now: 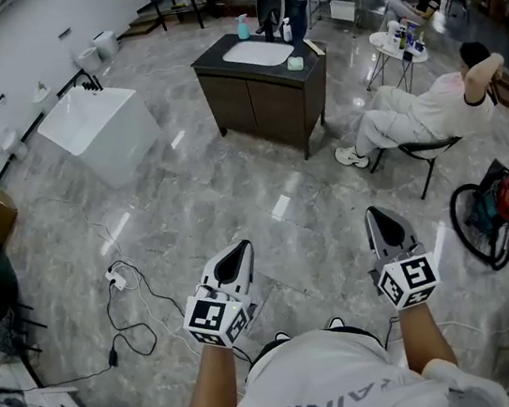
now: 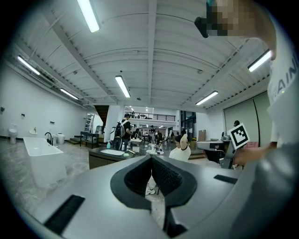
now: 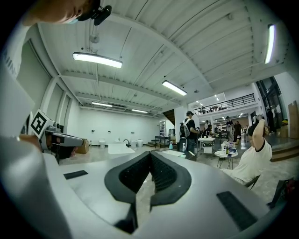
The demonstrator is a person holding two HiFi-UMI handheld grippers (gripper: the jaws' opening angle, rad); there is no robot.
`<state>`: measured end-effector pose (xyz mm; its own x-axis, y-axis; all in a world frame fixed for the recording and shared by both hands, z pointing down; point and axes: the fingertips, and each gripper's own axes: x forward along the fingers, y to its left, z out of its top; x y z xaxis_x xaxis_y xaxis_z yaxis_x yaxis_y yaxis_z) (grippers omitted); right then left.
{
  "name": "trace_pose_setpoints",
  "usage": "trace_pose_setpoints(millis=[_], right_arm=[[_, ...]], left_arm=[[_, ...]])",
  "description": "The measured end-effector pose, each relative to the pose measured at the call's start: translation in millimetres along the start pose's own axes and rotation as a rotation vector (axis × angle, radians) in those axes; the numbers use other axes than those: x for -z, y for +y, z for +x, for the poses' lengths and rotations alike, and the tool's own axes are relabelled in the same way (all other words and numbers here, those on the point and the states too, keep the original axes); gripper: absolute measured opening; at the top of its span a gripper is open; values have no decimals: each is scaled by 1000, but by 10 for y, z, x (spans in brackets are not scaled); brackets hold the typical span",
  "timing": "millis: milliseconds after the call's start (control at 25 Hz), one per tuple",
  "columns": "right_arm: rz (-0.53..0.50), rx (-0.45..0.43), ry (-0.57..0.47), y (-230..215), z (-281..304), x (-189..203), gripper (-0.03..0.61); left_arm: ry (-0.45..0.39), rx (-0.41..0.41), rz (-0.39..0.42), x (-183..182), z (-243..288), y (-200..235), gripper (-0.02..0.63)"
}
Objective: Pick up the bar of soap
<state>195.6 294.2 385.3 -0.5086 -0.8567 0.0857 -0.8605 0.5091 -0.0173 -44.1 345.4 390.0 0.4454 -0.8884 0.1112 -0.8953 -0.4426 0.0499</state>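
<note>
Pale-green bar of soap [image 1: 295, 63] lies far ahead on the dark counter [image 1: 211, 63], nearer the right claw [image 1: 376, 215]. Right claw and left claw [image 1: 238, 247] are both pinched together, empty.

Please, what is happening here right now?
A person stands on a stone floor holding a left gripper and a right gripper, both shut and empty, pointing ahead. The sink cabinet stands some way off. The small green block on its top, probably the soap, is untouched. A second person sits off to the right.
</note>
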Motion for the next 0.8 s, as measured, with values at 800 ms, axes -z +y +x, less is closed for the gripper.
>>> trace_pose_setpoints(millis=[800], right_arm=[[-46, 17, 73, 699, 310, 238, 15]], left_arm=[[34, 34, -9, 286, -311, 588, 3]])
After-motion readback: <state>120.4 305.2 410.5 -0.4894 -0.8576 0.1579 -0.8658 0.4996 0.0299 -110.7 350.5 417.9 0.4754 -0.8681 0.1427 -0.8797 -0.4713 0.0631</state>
